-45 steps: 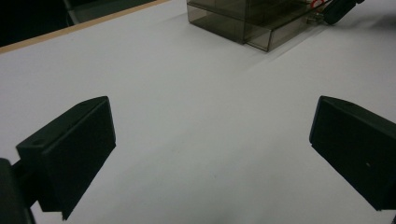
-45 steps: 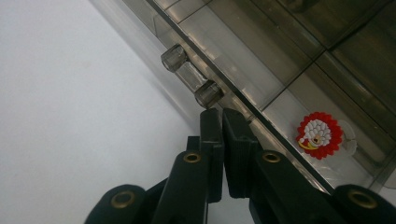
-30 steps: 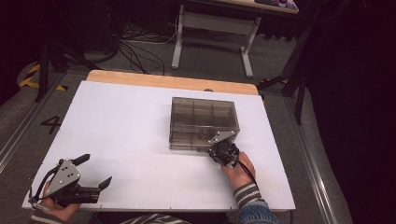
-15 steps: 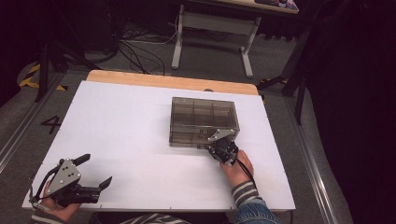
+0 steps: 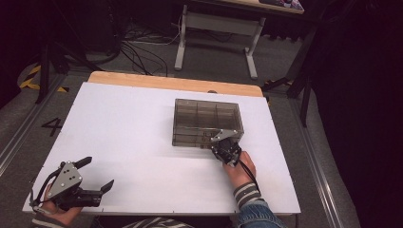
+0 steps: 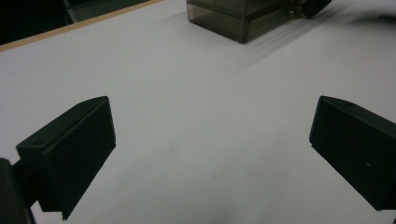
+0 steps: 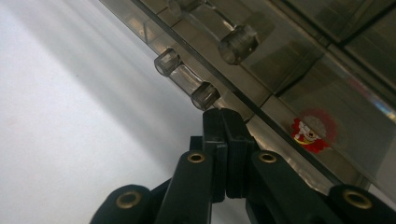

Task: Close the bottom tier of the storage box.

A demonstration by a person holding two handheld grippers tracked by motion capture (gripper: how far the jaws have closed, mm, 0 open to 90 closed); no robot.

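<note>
- Box [image 5: 208, 122]: a smoky see-through plastic case with inner dividers, standing on the counter [image 5: 133, 128] right of centre in the high view; in the left gripper view its corner [image 6: 243, 18] sits at the top edge of the frame.
- Latch [image 7: 187, 79]: a clear, roller-shaped clasp on the box's front wall, upper centre of the right gripper view, with a second one [image 7: 233, 39] above and to the right of it.
- Sticker [image 7: 312, 129]: a small red-and-white figure on the box wall, right of centre in the right gripper view.
- Right gripper [image 5: 223, 145]: at the front right of the box in the high view; its jaws are pressed together with nothing between them, the tips [image 7: 226, 128] just below the latch, at the box's lower front edge.
- Left gripper [image 5: 97, 175]: lower left of the high view, at the near edge of the counter, well apart from the box; jaws spread wide over bare white surface, holding nothing.
</note>
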